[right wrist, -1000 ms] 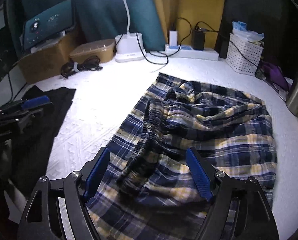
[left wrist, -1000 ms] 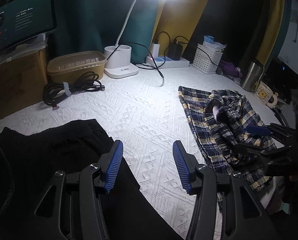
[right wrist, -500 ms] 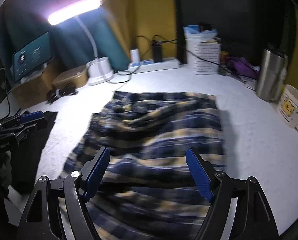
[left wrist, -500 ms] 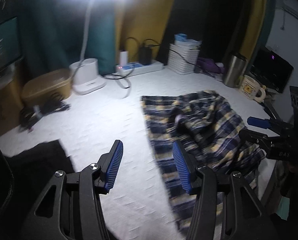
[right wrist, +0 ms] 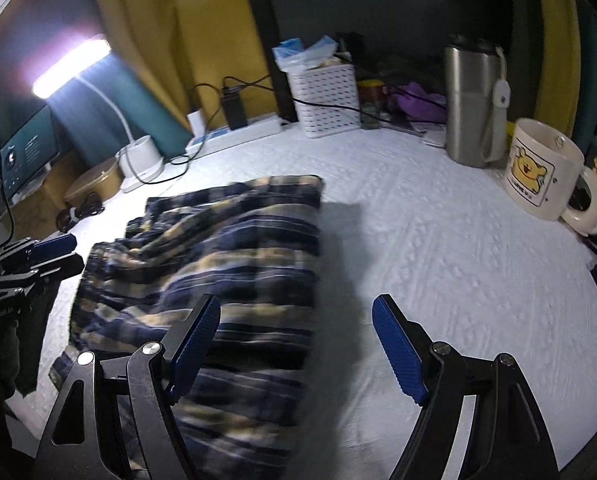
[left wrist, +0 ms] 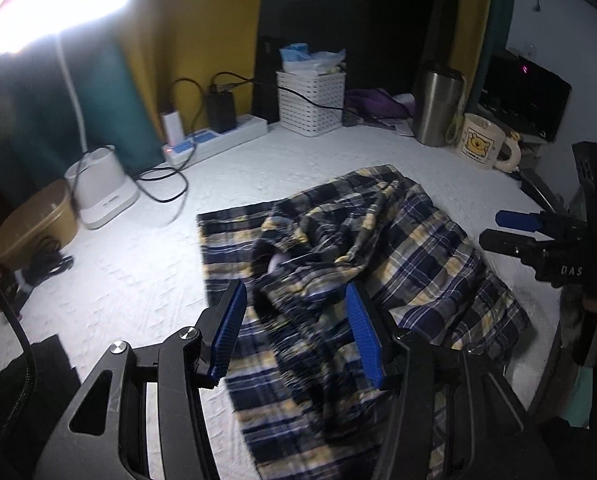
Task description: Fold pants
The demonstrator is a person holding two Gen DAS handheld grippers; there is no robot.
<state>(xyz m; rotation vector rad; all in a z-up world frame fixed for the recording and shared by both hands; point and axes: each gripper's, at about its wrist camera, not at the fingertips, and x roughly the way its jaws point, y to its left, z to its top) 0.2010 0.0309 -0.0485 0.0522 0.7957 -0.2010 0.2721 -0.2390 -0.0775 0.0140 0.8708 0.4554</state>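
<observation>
Plaid flannel, navy and yellow: the pants [left wrist: 398, 248] lie in a rumpled heap on the white quilted worktop [left wrist: 138, 280], roughly mid-surface, nearer my side than the back wall. No clean fold visible anywhere. The waistband area is bunched up in a ridge at the middle, cloth doubled over itself at random, and the legs trail toward me, past the lower edge of the left view. My left tongs [left wrist: 294, 336] stand wide, both blue pads bare, hovering over the near part of the heap; I cannot tell whether they touch the cloth. My right tongs [right wrist: 296, 346] are also wide and hold nothing, set over the right-hand edge of the pants [right wrist: 218, 256], one pad above plaid, the other above bare worktop. The right view is motion-blurred, so fine creases are unreadable there. Judgement: task barely begun. Nothing gripped, nothing flattened. Left to do, as I read it: take hold of the garment, spread and smooth it, lay leg on leg, then fold along the length. Clutter sits well apart at the back: white basket [left wrist: 310, 100], steel flask [right wrist: 474, 104], bear mug [right wrist: 542, 168], lamp base [left wrist: 102, 192]. Room enough to spread the cloth, I judge.
</observation>
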